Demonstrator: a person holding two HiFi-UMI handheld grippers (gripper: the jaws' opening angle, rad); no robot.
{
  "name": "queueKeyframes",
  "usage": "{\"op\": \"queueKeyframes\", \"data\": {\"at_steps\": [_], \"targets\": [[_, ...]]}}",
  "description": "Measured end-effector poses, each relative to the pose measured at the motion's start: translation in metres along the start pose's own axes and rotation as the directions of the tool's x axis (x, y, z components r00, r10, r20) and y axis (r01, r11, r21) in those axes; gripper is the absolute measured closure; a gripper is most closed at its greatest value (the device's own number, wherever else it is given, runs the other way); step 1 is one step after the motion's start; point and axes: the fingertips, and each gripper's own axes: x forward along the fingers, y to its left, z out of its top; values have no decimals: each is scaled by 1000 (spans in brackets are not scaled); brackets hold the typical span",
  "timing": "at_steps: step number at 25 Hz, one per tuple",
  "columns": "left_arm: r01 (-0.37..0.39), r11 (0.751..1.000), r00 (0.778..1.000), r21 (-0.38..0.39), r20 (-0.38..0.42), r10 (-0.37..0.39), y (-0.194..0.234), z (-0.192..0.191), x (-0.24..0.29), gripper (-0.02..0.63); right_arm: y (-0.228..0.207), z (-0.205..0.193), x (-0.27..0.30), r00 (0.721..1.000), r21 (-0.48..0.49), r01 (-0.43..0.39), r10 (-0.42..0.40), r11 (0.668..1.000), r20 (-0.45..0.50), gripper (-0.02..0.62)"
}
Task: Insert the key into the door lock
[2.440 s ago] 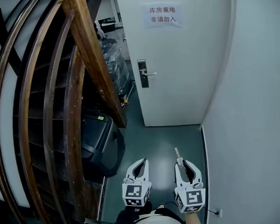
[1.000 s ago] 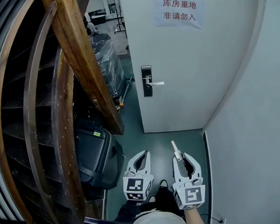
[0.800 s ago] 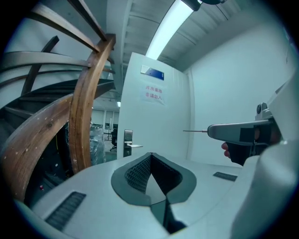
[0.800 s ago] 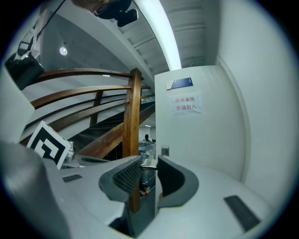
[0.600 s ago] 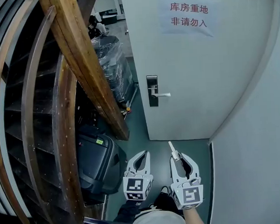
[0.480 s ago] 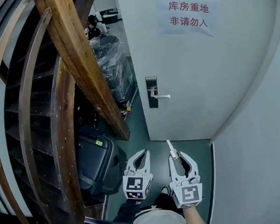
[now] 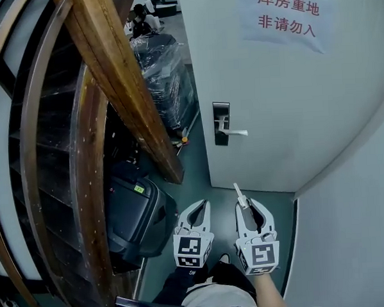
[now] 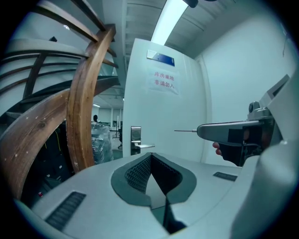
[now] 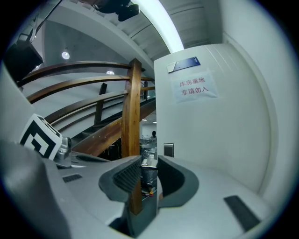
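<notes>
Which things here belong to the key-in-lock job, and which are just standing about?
Job: key held in right gripper; door lock; door.
Bystanders: left gripper, shut and empty; black case; wrapped pallet; wooden stair rail.

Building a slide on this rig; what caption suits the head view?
Right gripper holds a key, well short of the door lock; left gripper shut, empty.

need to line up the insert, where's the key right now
In the head view the key sticks out of the right hand-held gripper at lower centre-right, short of the door lock above it.
</notes>
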Motion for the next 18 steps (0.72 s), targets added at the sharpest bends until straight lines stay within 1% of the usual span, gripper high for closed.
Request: {"op": "queueKeyframes", "data": {"at_steps": [5,9,18], "targets": [[11,1000,1000,-8,-15,-11,21,-12,20,604,-1,-15,40,1000,-2,14,-14,1000,-23,479],[31,1000,999,-4,-20,-31,42,-26,44,604,-4,-31,80,999,-7,40,-40,999,-23,479],[42,999,999,13,-15,-42,97,-80,102,604,-32,-94,187,994,-17,112,-112,994,-4,479]]}}
